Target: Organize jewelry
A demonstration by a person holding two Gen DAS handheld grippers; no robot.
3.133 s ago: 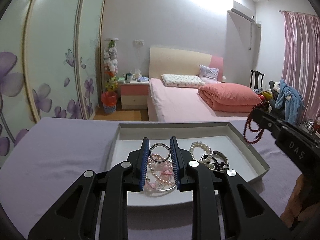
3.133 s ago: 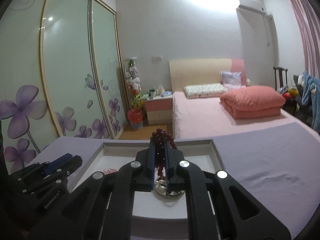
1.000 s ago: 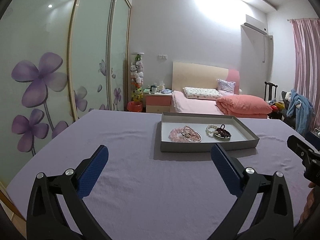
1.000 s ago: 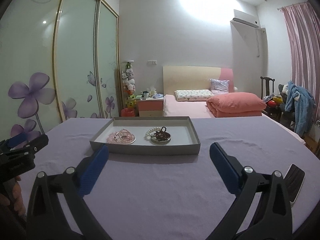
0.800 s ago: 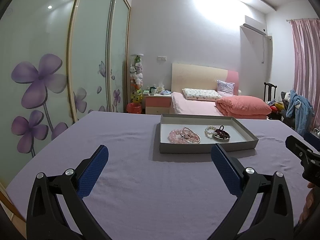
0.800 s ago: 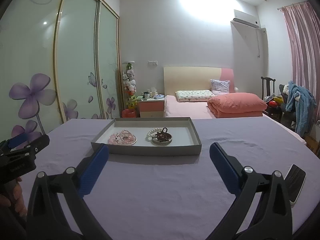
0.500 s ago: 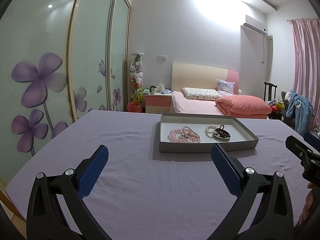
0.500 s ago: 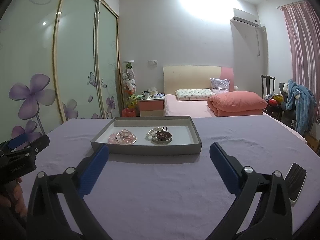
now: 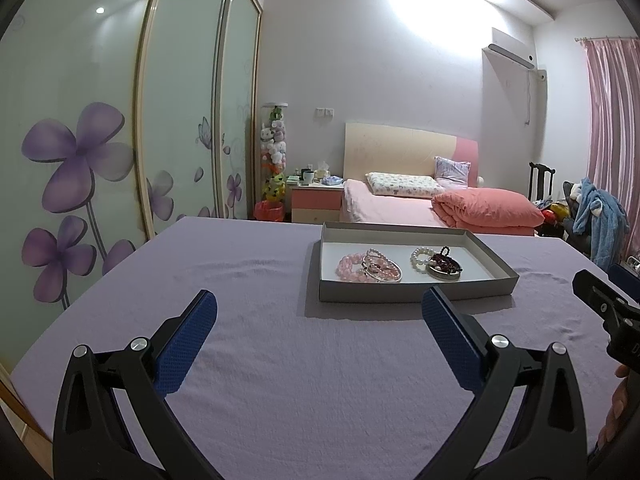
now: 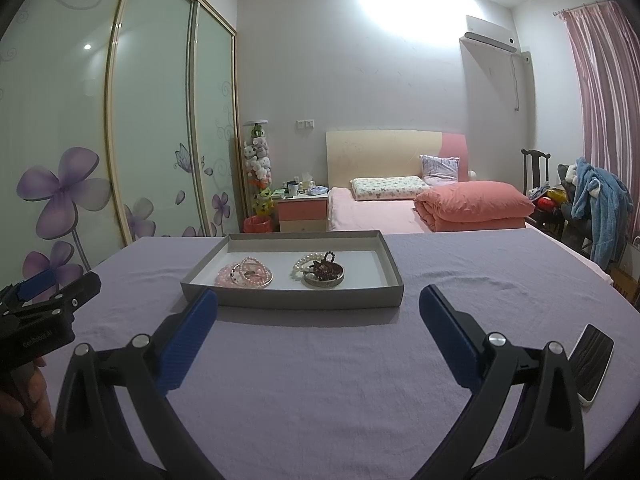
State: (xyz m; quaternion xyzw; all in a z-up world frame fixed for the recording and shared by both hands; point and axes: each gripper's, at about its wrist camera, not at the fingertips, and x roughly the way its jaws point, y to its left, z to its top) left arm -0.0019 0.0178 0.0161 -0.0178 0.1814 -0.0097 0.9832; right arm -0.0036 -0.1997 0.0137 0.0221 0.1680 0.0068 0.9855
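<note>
Both of your tools have pulled back from the grey tray (image 9: 416, 290) since three seconds ago, when the left hand-held gripper (image 9: 319, 324) was closed on a silver bangle and the right hand-held gripper (image 10: 318, 322) pinched the dark red bead bracelet (image 10: 325, 268) above the tray. Now each is released, jaws spread wide and holding nothing, short of the tray's near wall over the purple table (image 9: 280, 360). Inside the tray, the pink bead bracelets (image 9: 352, 268) and silver bangle (image 9: 382, 270) lie in its left half; the pearl bracelet (image 9: 420, 256) and dark red beads lie just right of them. A phone (image 10: 590, 364) rests well right of the tray.
</note>
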